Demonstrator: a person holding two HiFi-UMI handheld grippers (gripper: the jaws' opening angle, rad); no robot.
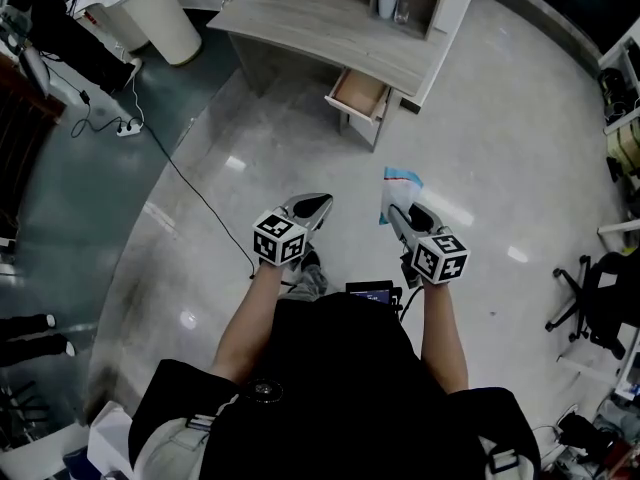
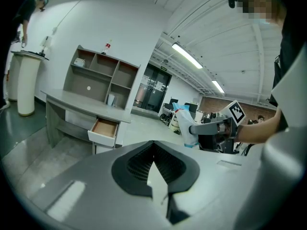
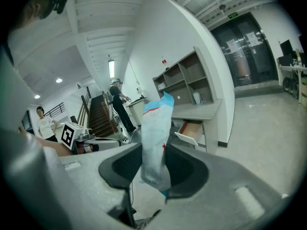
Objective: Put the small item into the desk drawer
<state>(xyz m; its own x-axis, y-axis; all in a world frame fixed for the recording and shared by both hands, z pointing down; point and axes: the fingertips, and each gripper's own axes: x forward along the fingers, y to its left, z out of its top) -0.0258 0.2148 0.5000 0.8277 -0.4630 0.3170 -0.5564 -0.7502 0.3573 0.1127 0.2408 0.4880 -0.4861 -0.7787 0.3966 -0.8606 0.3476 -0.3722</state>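
I hold a pouch (image 1: 399, 186) in the right gripper's (image 1: 396, 214) jaws, the left gripper's (image 1: 321, 205) jaws are closed, and the open drawer (image 1: 358, 92) is well ahead, a cable (image 1: 186, 179) to its left.

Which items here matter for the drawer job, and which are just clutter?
Job: blue-and-white packet, clamped in the right hand-held gripper; open desk drawer.
Lying about: white cup; power strip; office chair.
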